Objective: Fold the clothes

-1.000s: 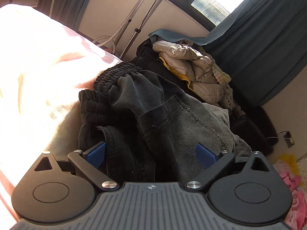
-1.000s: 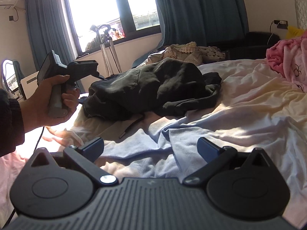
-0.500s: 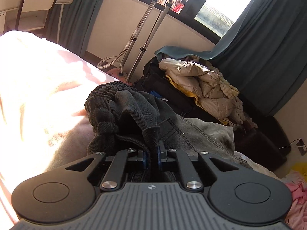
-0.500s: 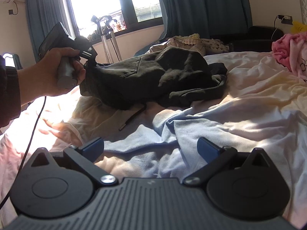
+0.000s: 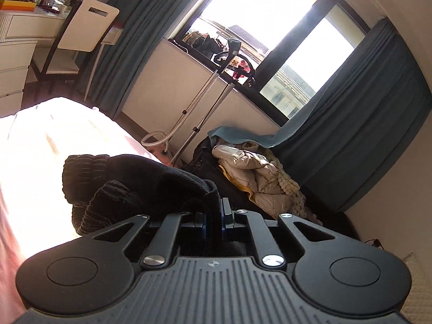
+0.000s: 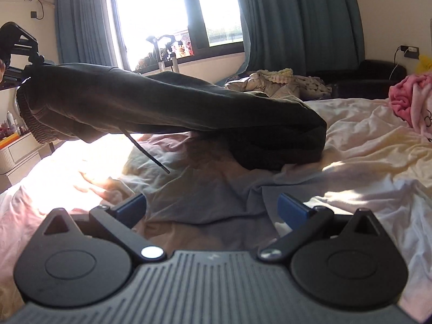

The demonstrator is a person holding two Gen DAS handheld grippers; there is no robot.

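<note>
Dark grey trousers [image 6: 167,108] with a ribbed elastic waistband hang stretched above the bed, their far end still resting on the sheets. My left gripper [image 5: 213,216] is shut on the waistband fabric [image 5: 129,183], which bunches in front of its blue pads. In the right wrist view the left gripper [image 6: 19,48] shows at the far left, holding that waistband up. A drawstring [image 6: 147,152] dangles under the trousers. My right gripper [image 6: 212,206] stands open low over the bed, with only a pale blue garment [image 6: 210,197] lying beneath its fingers.
The bed [image 6: 364,162] is covered in rumpled pale sheets. A pink garment [image 6: 410,100] lies at its right edge. Beyond the bed are a pile of jackets [image 5: 259,172], a garment steamer stand [image 5: 205,102], dark curtains, a window, and a white chair [image 5: 81,32].
My left gripper closed on the trousers' waistband and then rose up and to the left, lifting that end off the bed. The right gripper stayed open and barely shifted.
</note>
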